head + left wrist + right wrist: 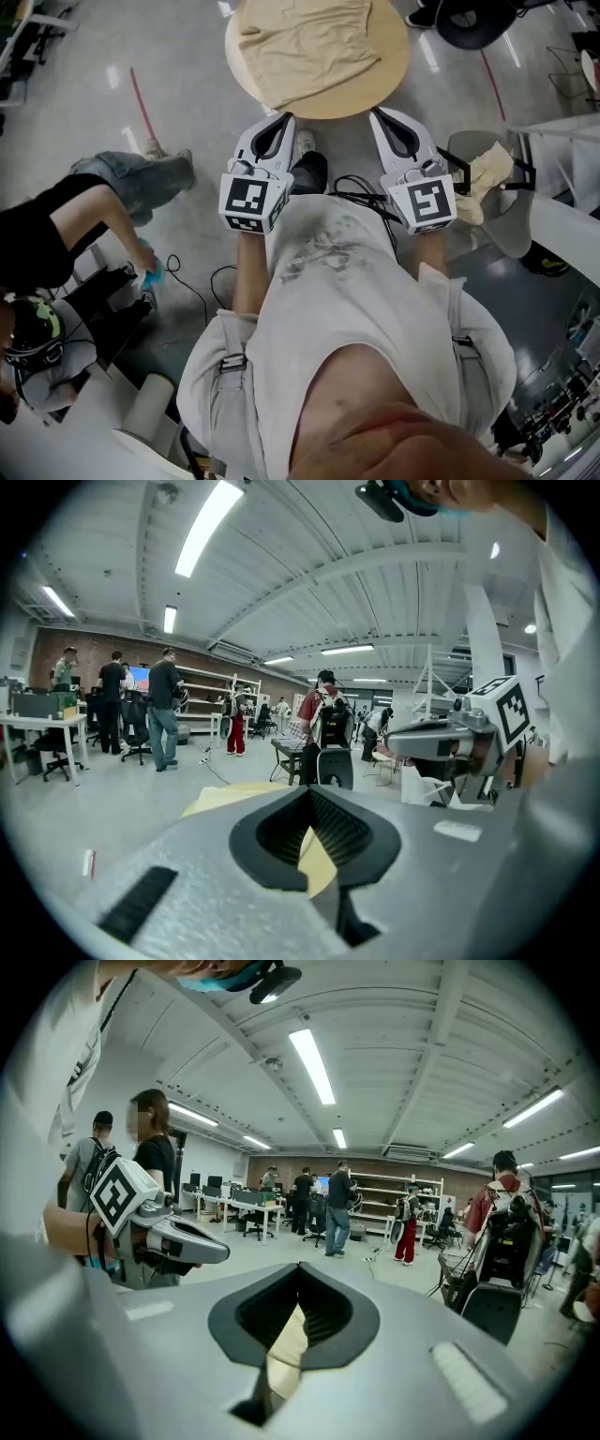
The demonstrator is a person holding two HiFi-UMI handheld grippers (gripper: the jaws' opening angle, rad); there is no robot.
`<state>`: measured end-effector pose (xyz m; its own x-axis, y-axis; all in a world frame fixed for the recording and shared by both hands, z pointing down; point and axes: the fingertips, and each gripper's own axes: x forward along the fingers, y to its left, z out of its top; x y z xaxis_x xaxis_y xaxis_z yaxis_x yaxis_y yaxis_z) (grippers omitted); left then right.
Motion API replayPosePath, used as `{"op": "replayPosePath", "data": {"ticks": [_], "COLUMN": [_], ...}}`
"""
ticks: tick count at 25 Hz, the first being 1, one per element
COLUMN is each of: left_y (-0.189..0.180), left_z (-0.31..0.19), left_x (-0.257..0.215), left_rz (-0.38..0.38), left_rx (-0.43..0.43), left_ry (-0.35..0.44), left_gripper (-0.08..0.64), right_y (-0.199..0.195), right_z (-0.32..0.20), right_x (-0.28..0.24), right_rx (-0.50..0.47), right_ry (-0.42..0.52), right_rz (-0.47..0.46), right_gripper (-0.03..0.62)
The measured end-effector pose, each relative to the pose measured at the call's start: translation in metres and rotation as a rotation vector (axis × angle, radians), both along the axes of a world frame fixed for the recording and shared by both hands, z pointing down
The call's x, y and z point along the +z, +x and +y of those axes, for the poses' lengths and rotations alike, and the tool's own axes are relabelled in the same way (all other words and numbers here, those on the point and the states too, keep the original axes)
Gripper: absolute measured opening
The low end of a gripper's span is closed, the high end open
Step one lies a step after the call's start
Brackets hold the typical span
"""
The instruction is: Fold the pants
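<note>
Beige pants (305,47) lie spread flat on a round wooden table (386,75) at the top of the head view. My left gripper (286,116) and right gripper (375,112) hover side by side just short of the table's near edge, both shut with nothing between the jaws. In the left gripper view the shut left gripper (310,797) points at the pants (220,799), and the right gripper (441,738) shows to its right. In the right gripper view the right gripper (299,1271) is shut and empty, with the left gripper (164,1232) beside it.
A person in black (66,220) crouches on the floor at the left. A grey chair with a pale cloth (487,173) stands at the right, and cables (361,192) trail on the floor. A person with a backpack (328,726) stands beyond the table.
</note>
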<state>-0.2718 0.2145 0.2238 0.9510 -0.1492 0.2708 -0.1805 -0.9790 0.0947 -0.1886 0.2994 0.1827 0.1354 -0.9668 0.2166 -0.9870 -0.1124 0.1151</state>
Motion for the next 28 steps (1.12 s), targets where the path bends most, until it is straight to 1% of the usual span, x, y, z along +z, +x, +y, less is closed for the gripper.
{"op": "replayPosePath", "data": {"ticks": [4,7,12,16,20,23,28], "left_y": [0.025,0.040,0.054,0.067,0.076,0.086,0.104], "left_z": [-0.025,-0.045,-0.079,-0.101,-0.120,-0.136,-0.152], "left_x": [0.008,0.016,0.030,0.040,0.052,0.063,0.087], "left_rz": [-0.006,-0.019,-0.038,-0.058,-0.081,-0.087,-0.097], "left_rx": [-0.002,-0.001,-0.006,-0.006,0.003,0.015,0.043], "left_ry": [-0.015,-0.016,-0.037,-0.047,-0.044,-0.060,-0.092], "left_gripper": [0.008,0.008,0.008,0.008,0.008,0.008,0.008], "right_y": [0.025,0.042,0.064,0.082,0.092,0.104,0.126], "right_z": [-0.028,-0.050,-0.081,-0.103,-0.116,-0.126,-0.138], "right_x": [0.007,0.011,0.029,0.043,0.062,0.076,0.104], "right_rx": [-0.011,-0.023,-0.012,-0.020,-0.034,-0.028,-0.007], "right_ry": [-0.019,-0.018,-0.093,-0.124,-0.168,-0.190,-0.237], "right_rz": [-0.003,0.011,-0.025,-0.024,-0.012,-0.015,0.014], "right_gripper": [0.006,0.006,0.006,0.006,0.006,0.006,0.006]}}
